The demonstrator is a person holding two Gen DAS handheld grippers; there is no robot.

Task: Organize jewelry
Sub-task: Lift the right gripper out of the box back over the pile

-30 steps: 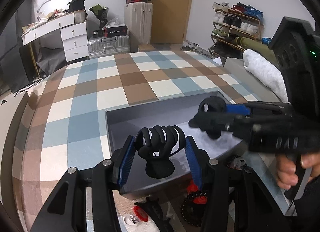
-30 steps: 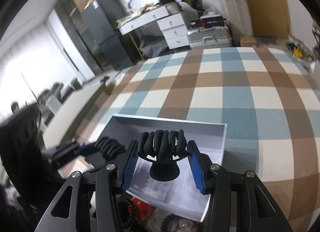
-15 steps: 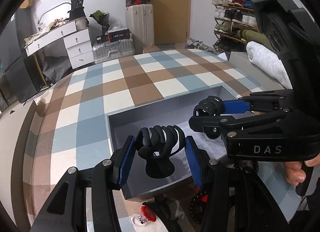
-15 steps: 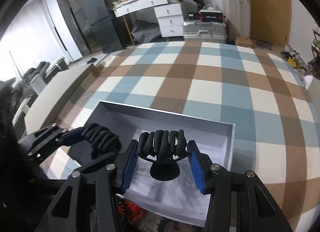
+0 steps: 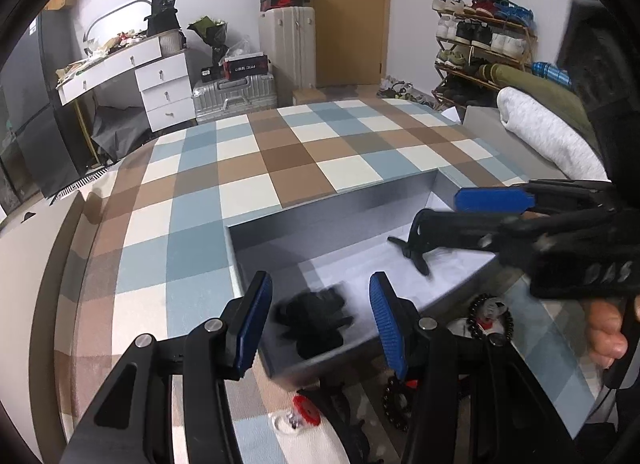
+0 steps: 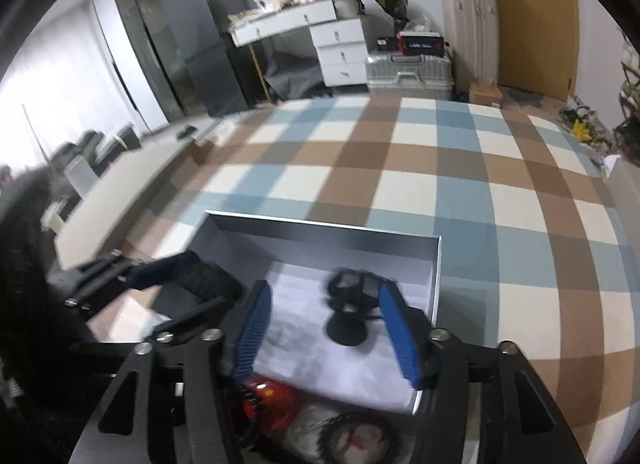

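An open grey box lies on the plaid cover. My left gripper hangs over its near left corner. A blurred black hand-shaped stand sits low between its blue pads, with a gap on both sides. My right gripper is over the box's right part and its jaws are opening. A second black hand-shaped stand stands on the white lining, leaning by the right pad and clear of the left one. The left wrist view shows the right gripper from the side, above that stand's base.
Bead bracelets and a small red piece lie in front of the box; the right wrist view shows a red item and a black bracelet. A person's hand holds the right gripper. A grey blanket lies at right.
Both stands have dropped from between the pads toward the box floor and look blurred. The right jaws have spread wider. The left pads stand slightly further apart.
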